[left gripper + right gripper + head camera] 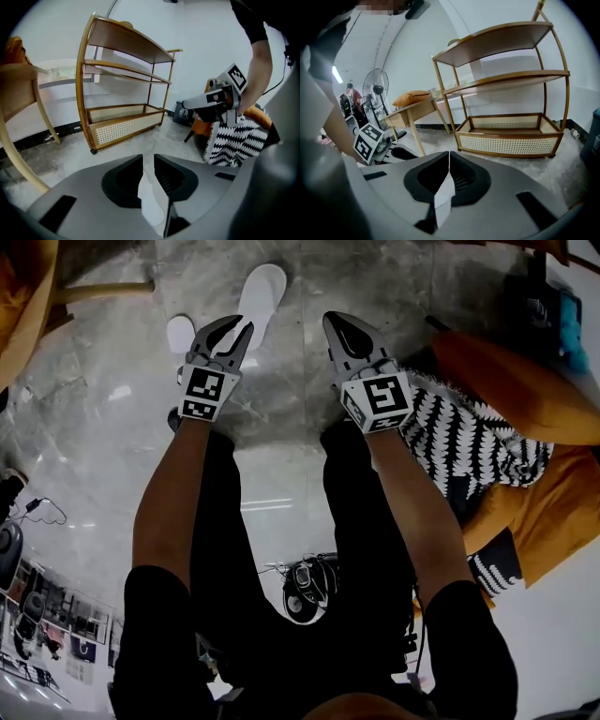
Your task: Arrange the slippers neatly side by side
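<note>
Both bare forearms reach forward and downward from black sleeves, roughly parallel, with each gripper's marker cube facing up toward the head camera. The left gripper (234,334) points toward 1 o'clock in the head view. Its jaws stand apart with a narrow gap, and its own view shows only grey floor (122,399) between the pads, nothing held. The right gripper (336,322) points toward 11 o'clock, its jaws closed tip to tip on nothing. Both grippers hang above the floor, near each other but not touching. One white slipper (261,292) lies on the floor at 12 o'clock of the head view, just beyond the left gripper's tips, its near end showing through the gap between those jaws. The second white slipper (180,332) lies at 11 o'clock, partly hidden behind the left gripper's body, so the pair is not side by side. A black-and-white patterned blanket (459,437) sits at 3 o'clock beside the right forearm. A wooden shelf rack (126,93) stands ahead of both grippers.
</note>
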The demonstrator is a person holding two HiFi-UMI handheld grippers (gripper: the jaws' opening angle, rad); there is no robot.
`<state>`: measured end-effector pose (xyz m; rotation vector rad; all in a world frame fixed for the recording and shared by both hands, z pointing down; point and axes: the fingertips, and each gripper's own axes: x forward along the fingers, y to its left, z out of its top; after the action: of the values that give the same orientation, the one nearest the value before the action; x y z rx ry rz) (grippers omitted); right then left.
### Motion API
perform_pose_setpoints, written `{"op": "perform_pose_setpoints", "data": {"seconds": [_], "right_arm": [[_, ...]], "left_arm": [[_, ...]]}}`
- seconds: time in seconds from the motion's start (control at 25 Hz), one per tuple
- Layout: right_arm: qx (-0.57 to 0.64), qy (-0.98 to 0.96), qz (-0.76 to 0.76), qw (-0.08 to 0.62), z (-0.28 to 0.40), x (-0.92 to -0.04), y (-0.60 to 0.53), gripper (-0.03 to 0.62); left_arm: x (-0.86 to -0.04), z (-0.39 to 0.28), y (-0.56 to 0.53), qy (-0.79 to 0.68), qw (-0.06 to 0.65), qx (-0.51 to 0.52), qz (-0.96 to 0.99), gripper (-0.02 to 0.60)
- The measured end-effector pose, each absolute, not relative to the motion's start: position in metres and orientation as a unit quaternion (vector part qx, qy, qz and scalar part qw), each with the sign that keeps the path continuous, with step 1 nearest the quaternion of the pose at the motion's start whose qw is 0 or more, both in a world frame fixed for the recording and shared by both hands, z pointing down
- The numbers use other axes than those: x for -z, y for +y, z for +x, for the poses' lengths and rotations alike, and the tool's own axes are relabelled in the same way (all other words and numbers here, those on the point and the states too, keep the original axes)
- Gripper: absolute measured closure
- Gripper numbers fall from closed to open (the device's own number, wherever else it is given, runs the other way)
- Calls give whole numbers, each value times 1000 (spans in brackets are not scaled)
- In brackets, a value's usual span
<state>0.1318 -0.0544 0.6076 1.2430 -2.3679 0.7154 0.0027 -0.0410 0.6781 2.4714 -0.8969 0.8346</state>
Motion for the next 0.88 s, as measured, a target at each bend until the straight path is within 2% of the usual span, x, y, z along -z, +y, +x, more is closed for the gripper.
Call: {"op": "perform_pose_setpoints", "data": {"seconds": [0.16, 0.24, 0.68, 0.88], "right_arm": [[-243, -851, 423, 193, 124, -644, -59, 562], [-240, -853, 422, 193, 124, -662, -62, 562], [-229, -849, 442, 177, 132, -731, -76, 562], [-230, -844, 453, 172, 138, -745, -77, 562]], "left_arm": [[-732, -1, -41, -302, 163, -343, 874, 442], [-756, -3, -39, -288, 149, -373, 870, 434], [-864, 4, -34, -215, 82, -470, 852, 430], [-888, 0, -34, -222, 69, -489, 840, 450]]}}
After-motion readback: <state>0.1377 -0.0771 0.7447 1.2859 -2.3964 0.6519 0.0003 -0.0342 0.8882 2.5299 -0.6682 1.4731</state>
